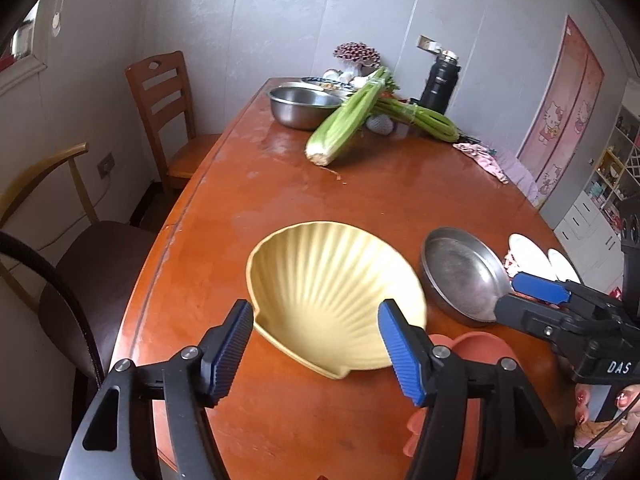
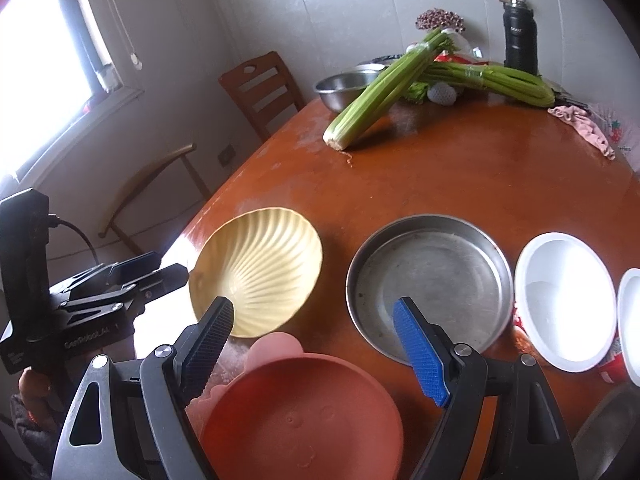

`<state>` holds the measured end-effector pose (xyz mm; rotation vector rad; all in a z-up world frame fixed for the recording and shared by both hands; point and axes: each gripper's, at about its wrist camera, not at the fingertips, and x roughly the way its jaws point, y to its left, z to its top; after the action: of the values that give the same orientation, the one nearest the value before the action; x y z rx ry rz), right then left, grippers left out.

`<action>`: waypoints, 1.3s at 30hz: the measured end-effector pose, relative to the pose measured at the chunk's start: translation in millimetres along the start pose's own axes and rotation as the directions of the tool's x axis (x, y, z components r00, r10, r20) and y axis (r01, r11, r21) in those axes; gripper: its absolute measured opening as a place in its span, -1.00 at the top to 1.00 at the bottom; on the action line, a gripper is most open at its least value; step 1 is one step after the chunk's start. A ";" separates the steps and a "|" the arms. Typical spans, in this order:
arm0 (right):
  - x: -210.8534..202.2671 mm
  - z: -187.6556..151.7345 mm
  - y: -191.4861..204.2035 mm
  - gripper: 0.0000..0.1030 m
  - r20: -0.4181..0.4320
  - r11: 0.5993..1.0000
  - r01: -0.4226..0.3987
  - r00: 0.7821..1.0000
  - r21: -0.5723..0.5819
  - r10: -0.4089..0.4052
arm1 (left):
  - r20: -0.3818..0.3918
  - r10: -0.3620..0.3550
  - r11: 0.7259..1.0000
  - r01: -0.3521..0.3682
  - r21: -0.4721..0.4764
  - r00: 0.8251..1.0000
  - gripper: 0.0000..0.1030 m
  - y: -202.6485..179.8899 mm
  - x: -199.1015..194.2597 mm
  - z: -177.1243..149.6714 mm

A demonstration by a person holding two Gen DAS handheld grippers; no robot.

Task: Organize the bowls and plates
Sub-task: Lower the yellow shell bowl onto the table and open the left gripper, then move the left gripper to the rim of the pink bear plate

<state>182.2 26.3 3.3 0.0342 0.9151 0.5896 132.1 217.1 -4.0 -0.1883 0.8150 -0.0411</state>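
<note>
Right wrist: two white plates (image 2: 564, 300), one shell dish (image 2: 256, 272).

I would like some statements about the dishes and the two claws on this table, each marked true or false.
1. The yellow shell-shaped dish lies left of the round metal pan. True.
2. The left claw is shut on the shell dish. False: its jaws stand open, gripping nothing.
3. A white plate lies right of the metal pan. True.
4. The celery lies inside the metal pan. False: it lies at the far end, one stalk leaning on the steel bowl.
5. The right claw is open above the pink plate. True.
</note>
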 end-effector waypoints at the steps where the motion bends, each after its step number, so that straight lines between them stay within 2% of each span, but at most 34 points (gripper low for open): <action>1: -2.9 -1.0 -0.4 -0.62 0.005 1.000 0.003 1.000 -0.001 -0.003 | 0.001 -0.002 1.000 0.002 0.004 1.000 -0.27 -2.8 -1.9 -1.5; 24: -64.5 -20.4 -20.4 -0.62 0.102 1.000 -0.009 0.995 0.014 0.008 | 0.033 -0.025 0.998 0.022 0.060 0.999 -0.30 -62.9 -40.6 -19.6; 32: -68.7 -36.0 -30.6 -0.62 0.082 1.000 -0.019 0.996 0.009 0.018 | 0.006 -0.033 0.999 0.033 0.037 0.999 -0.30 -74.8 -45.6 -39.4; 39: -65.3 -52.8 -31.0 -0.62 0.049 1.000 -0.031 0.998 -0.001 0.031 | -0.020 -0.012 1.000 0.012 0.026 1.000 -0.30 -81.1 -47.9 -57.9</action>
<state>126.6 -43.5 10.1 0.0632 0.8680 0.6154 60.0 133.9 6.4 -0.1685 0.8324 -0.0648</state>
